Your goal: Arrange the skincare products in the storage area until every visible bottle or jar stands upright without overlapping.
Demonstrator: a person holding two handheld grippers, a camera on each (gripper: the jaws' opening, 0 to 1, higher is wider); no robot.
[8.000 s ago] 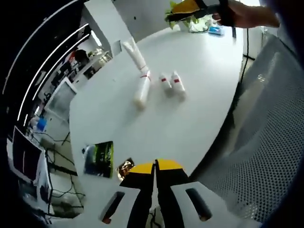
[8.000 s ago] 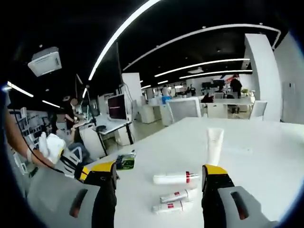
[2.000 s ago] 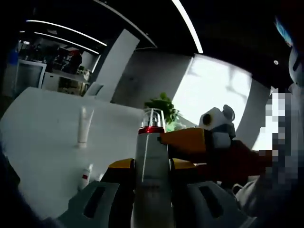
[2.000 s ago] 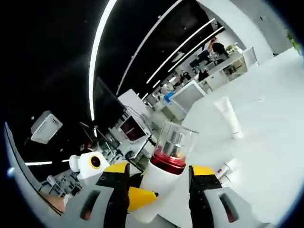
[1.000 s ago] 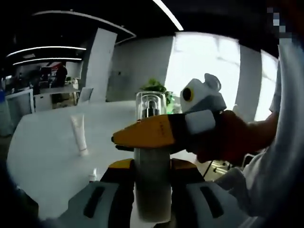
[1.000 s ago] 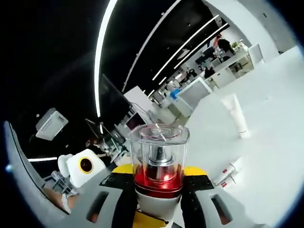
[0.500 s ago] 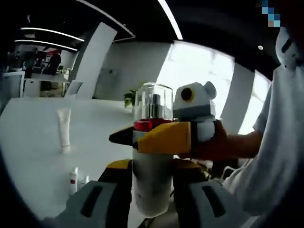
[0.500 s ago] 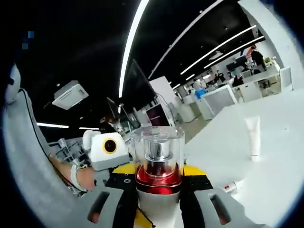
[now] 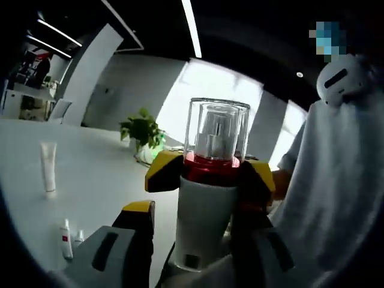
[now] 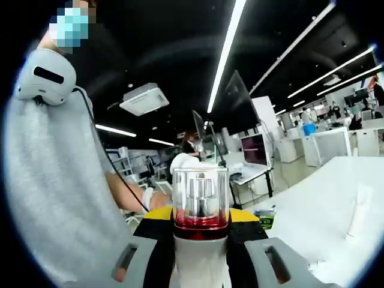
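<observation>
A white pump bottle (image 9: 204,222) with a red ring and a clear cap is held upright in the air. My right gripper (image 10: 201,216) is shut on the bottle (image 10: 201,252) just under the red ring. In the left gripper view its yellow-tipped jaws pinch the neck from behind. My left gripper (image 9: 195,217) stands open around the bottle's lower body, with a gap showing beside its left jaw. On the white table (image 9: 96,180) a white tube (image 9: 48,165) stands on its cap, and two small red-banded bottles (image 9: 65,239) lie flat. The tube (image 10: 359,219) also stands far right.
A person in grey clothes (image 9: 336,198) is close behind both grippers. A potted plant (image 9: 141,129) sits at the table's far side. A green packet (image 10: 266,218) lies on the table (image 10: 318,231). Desks and monitors stand beyond it.
My left jaws have come apart off the bottle, which now hangs from my right gripper alone. Both views have swung round, so the table sits lower and farther off.
</observation>
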